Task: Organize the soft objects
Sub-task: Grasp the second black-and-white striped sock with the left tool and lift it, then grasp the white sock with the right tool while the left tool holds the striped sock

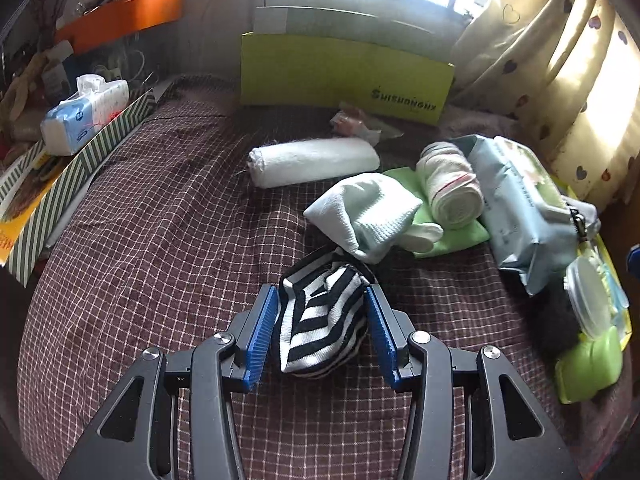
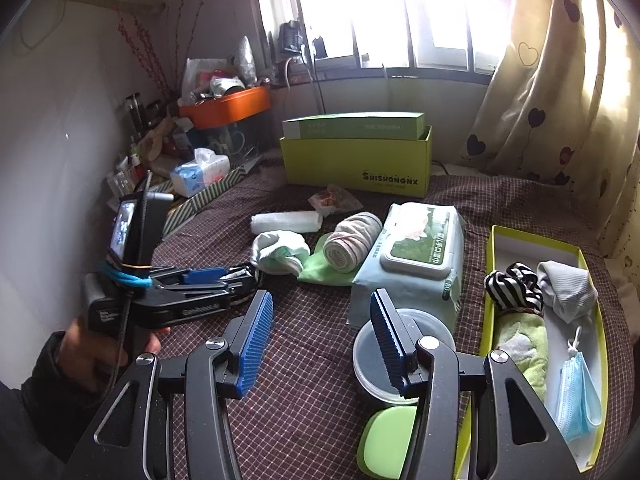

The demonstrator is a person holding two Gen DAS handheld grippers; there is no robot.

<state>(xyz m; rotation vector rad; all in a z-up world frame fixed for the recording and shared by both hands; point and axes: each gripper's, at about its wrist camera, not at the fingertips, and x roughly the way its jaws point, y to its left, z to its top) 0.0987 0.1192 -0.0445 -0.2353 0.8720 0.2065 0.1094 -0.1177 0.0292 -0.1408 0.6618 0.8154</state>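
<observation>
Left wrist view: left gripper (image 1: 322, 330) stands with jaws wide apart, straddling the striped sock (image 1: 320, 320) on the checked bedspread (image 1: 140, 240); the right pad sits against the fabric's edge, with no sign of squeeze. Sock looks light, limp, bunched; likely best pinched across its thick middle fold, since a loose edge would slip or trail. Just beyond the fingertips lies a pale sock (image 1: 360, 212); farther ahead a rolled white towel (image 1: 312, 160); ahead to the right a wipes pack (image 1: 524, 208). Right wrist view: right gripper (image 2: 320, 344) open and empty, hovering above a round plastic lid (image 2: 384, 360). To its right, an open yellow-green tray (image 2: 592, 360) holds another striped piece (image 2: 516, 284), a grey sock and a face mask. Bed soft, uneven; a bright window (image 2: 400, 8) and a curtain (image 2: 560, 80) far ahead
</observation>
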